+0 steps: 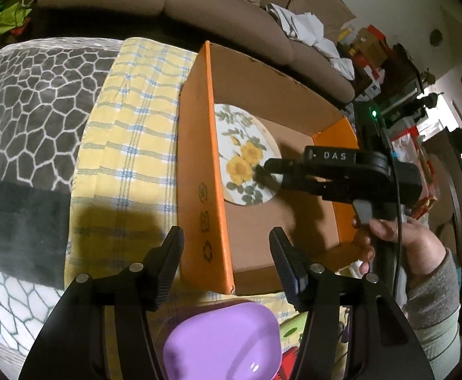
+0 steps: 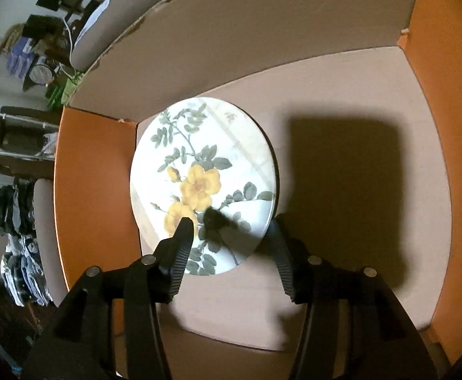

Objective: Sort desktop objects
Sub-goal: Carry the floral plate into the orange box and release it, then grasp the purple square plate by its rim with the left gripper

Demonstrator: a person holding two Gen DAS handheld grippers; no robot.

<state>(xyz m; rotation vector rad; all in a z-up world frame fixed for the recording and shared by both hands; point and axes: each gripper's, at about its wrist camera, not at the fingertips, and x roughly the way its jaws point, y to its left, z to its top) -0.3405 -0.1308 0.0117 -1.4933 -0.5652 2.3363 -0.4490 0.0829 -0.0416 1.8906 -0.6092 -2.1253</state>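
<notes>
A round white coaster with yellow flowers (image 2: 199, 171) lies flat on the floor of an orange cardboard box (image 2: 98, 190); it also shows in the left wrist view (image 1: 240, 145). My right gripper (image 2: 229, 224) is open and empty, hovering just above the coaster's near edge; in the left wrist view it (image 1: 264, 172) reaches into the box (image 1: 205, 158) from the right. My left gripper (image 1: 226, 237) is open and empty, outside the box, straddling its near orange wall. A purple rounded object (image 1: 227, 342) lies just below the left gripper.
The box stands on a yellow checked cloth (image 1: 129, 126) over a grey patterned blanket (image 1: 31, 95). A brown sofa (image 1: 231, 15) runs behind it. A cluttered shelf (image 1: 389, 63) stands at the right. A colourful item (image 1: 291, 338) lies beside the purple object.
</notes>
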